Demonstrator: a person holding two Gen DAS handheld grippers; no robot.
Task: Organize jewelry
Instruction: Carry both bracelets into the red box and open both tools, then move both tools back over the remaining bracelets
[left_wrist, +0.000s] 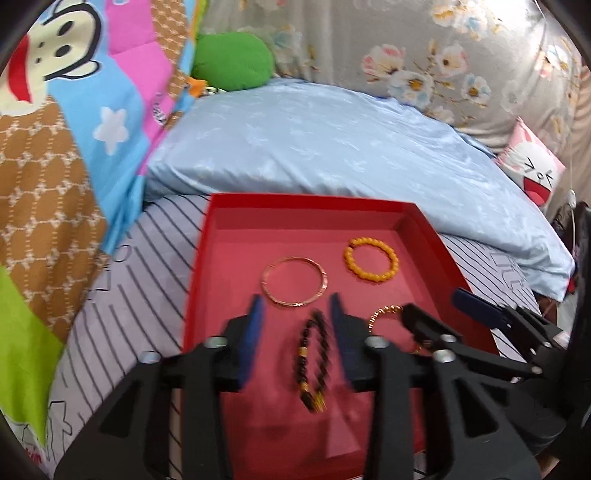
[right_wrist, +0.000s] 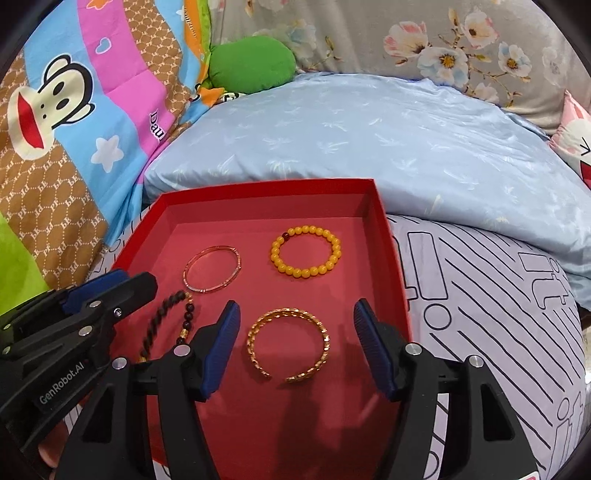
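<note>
Already, four bracelets lie apart inside the red tray (right_wrist: 384, 236): thin bangle (right_wrist: 212, 272), yellow bead bracelet (right_wrist: 306, 251), gold chain bracelet (right_wrist: 289, 346), dark bead bracelet (left_wrist: 312, 363). Both the left gripper (left_wrist: 295, 314) and right gripper (right_wrist: 295, 325) hover spread, holding nothing, so little seems left.

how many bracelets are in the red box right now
4, all in the red box: yellow bead bracelet far right, thin rose-gold bangle far left, gold chain cuff near right, dark bead bracelet near left. None appears hidden.
</note>
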